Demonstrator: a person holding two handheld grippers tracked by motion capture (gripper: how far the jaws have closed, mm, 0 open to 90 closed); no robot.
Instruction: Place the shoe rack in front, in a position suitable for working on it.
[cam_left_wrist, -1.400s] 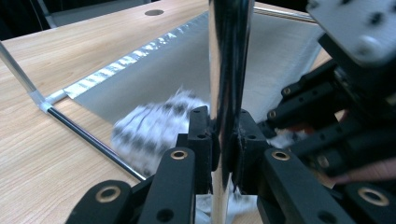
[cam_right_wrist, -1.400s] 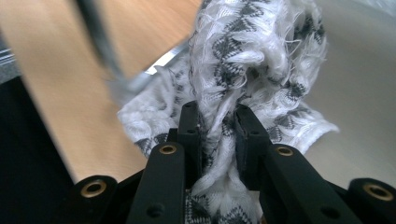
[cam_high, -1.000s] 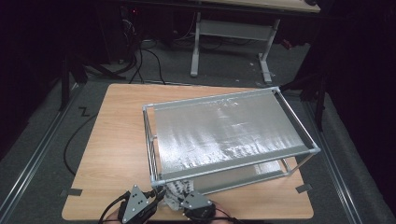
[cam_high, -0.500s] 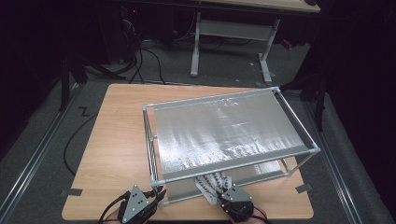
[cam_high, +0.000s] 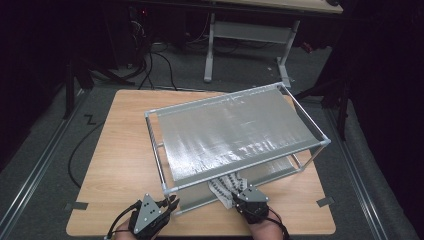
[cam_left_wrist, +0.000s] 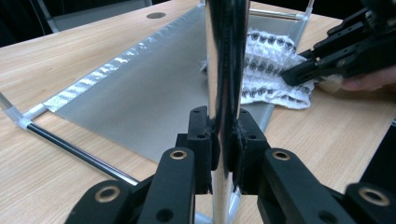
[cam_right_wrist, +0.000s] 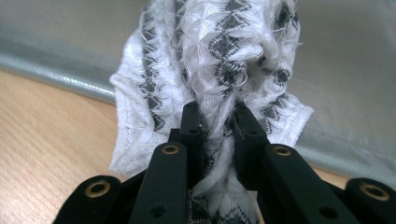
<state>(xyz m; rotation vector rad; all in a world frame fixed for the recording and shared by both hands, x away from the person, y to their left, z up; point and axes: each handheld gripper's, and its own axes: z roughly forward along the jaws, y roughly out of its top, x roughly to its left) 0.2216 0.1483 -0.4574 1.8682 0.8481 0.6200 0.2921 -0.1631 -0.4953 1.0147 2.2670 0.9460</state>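
Sliding right along the rack's front edge over the past second, the right gripper (cam_high: 239, 197) now has its jaws pinched on a white knitted cloth (cam_high: 226, 185) lying at the lower shelf's near lip. The left gripper (cam_high: 169, 206) stays clamped on the chrome corner post (cam_left_wrist: 224, 93), bracing the frame, so the cloth looks ready to be pushed in.

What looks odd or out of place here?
The rack sits askew on the table. A bunched patterned cloth hangs over the lower shelf's front edge, pinched by the right gripper.
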